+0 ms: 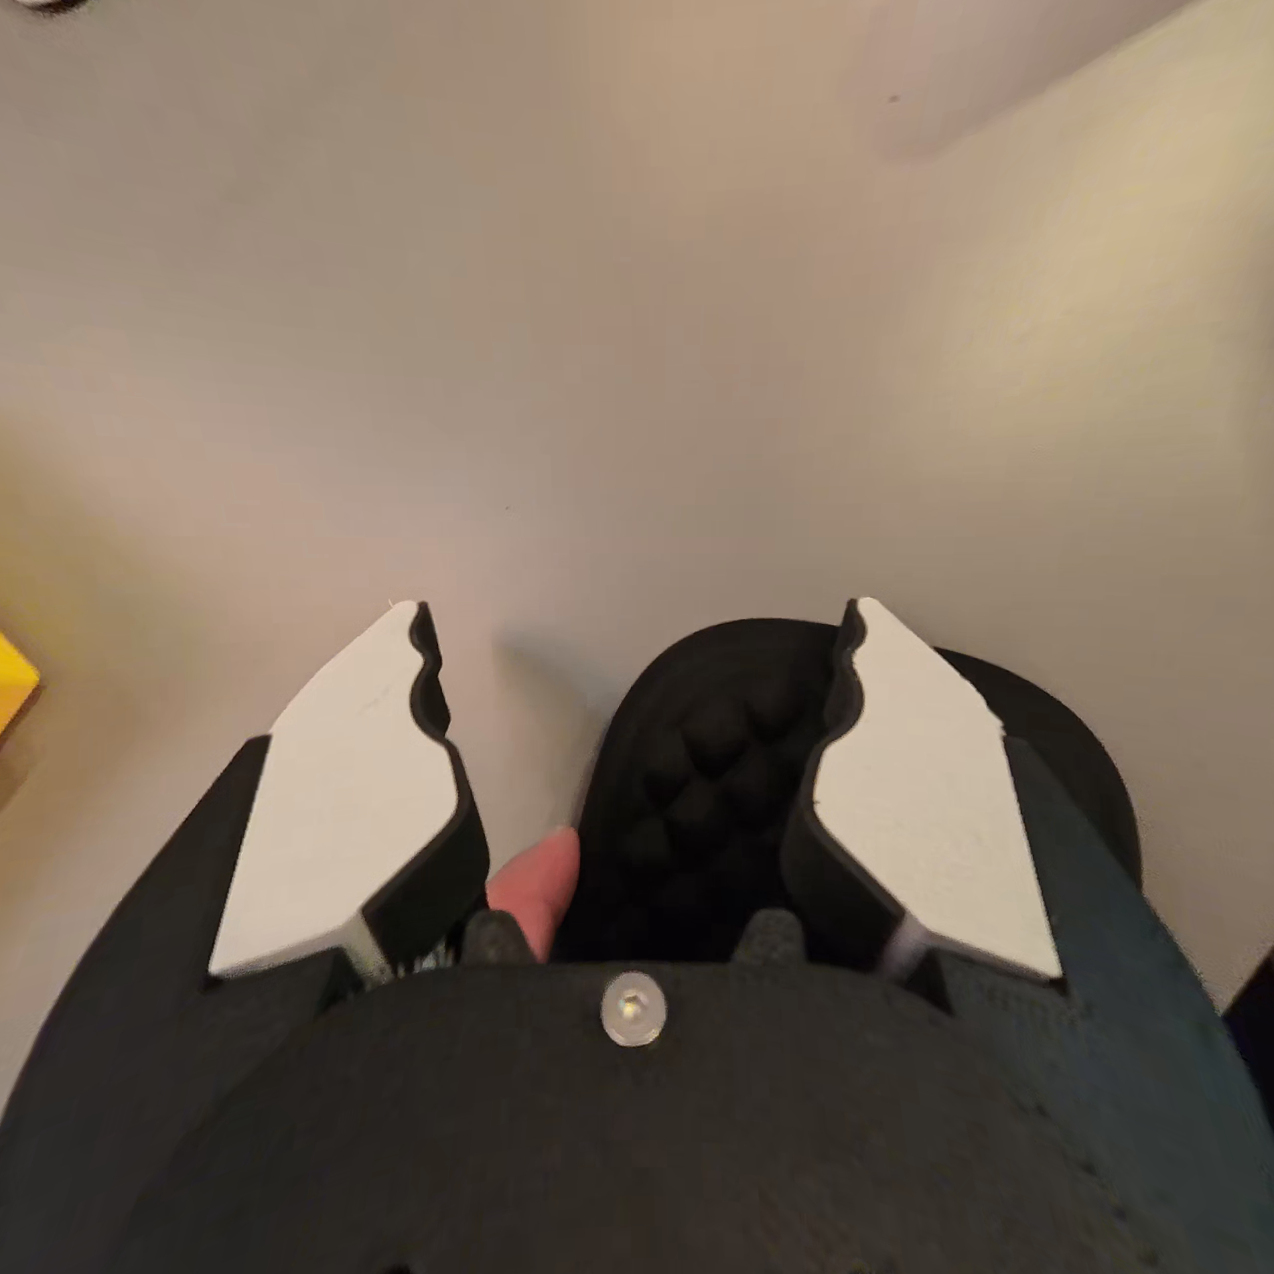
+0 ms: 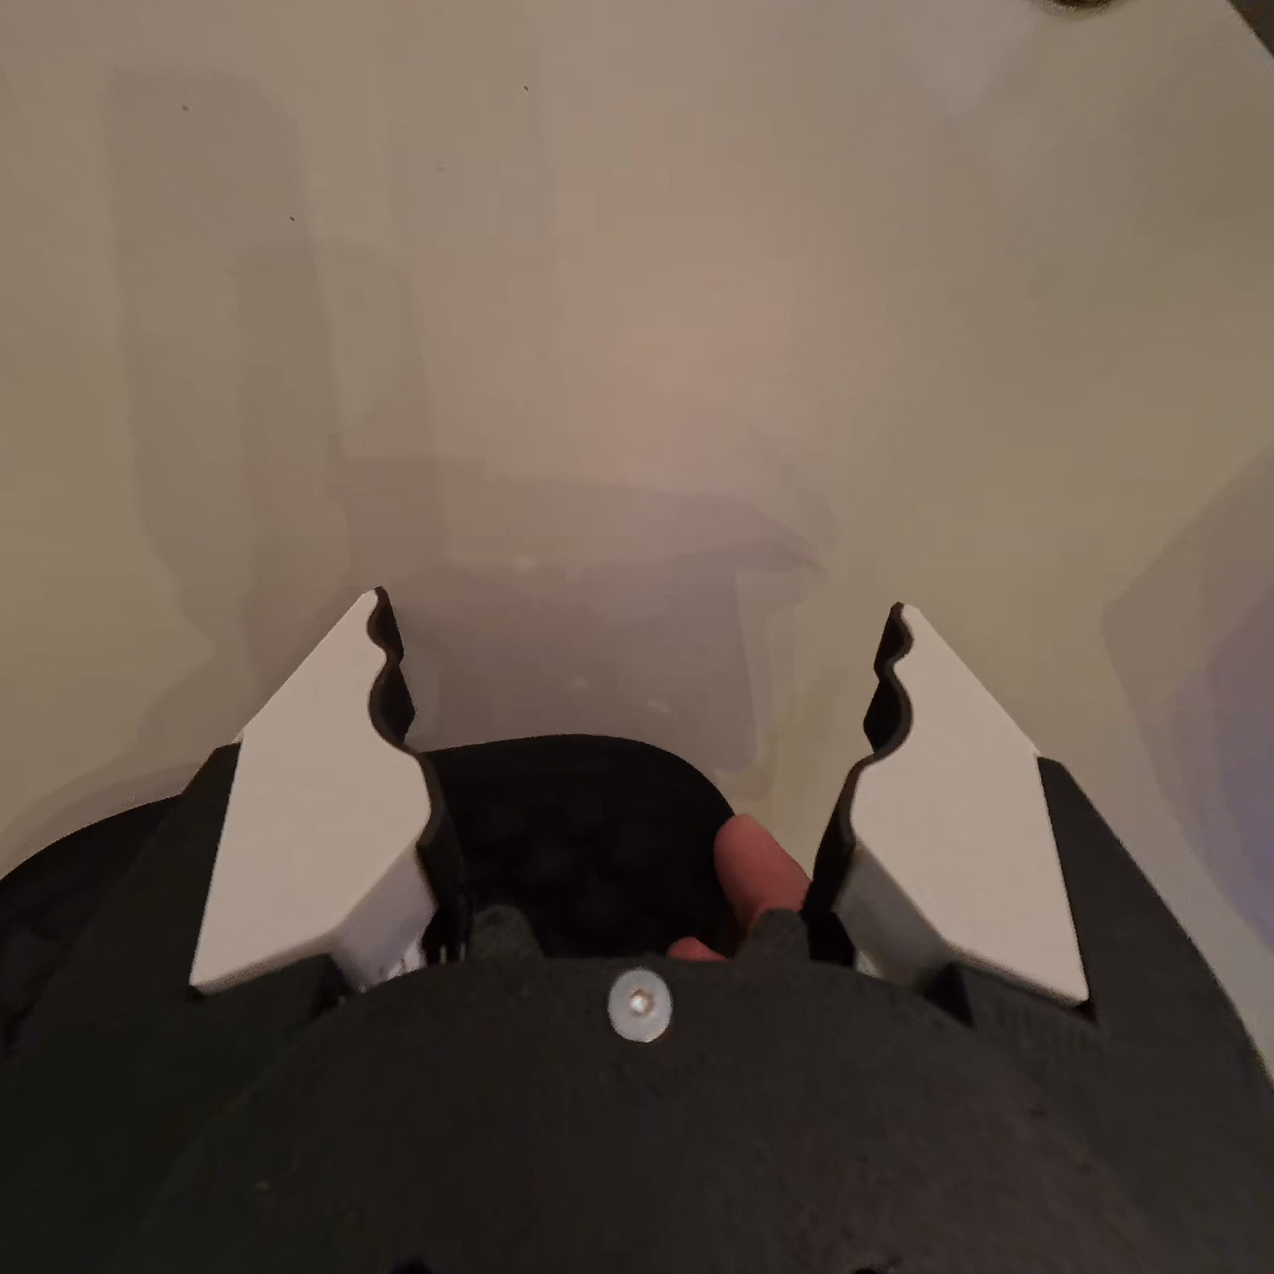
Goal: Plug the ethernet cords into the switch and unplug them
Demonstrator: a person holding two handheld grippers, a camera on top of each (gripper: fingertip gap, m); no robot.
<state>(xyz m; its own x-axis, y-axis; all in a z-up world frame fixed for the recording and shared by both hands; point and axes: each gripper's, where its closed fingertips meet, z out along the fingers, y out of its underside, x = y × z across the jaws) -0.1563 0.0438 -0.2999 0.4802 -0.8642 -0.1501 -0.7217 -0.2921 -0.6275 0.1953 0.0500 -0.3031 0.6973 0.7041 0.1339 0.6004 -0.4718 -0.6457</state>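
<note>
My left gripper point(image 1: 638, 610) is open and empty, its white fingers point(image 1: 358, 779) spread wide over a bare pale tabletop point(image 1: 620, 310). My right gripper point(image 2: 638, 600) is also open and empty above the same kind of pale surface point(image 2: 620, 310). No ethernet cord and no switch shows in either view. A person's fingertip point(image 1: 541, 875) shows between the left fingers near the black handle, and another fingertip point(image 2: 755, 865) shows between the right ones.
A yellow object point(image 1: 14, 682) sits at the far left edge of the left wrist view. A dark item point(image 2: 1075, 3) peeks in at the top edge of the right wrist view. The table's edge runs across the upper right corner of the left wrist view point(image 1: 1103, 89). From the left gripper's tips to the yellow object point(image 1: 14, 682) is close to 15 cm.
</note>
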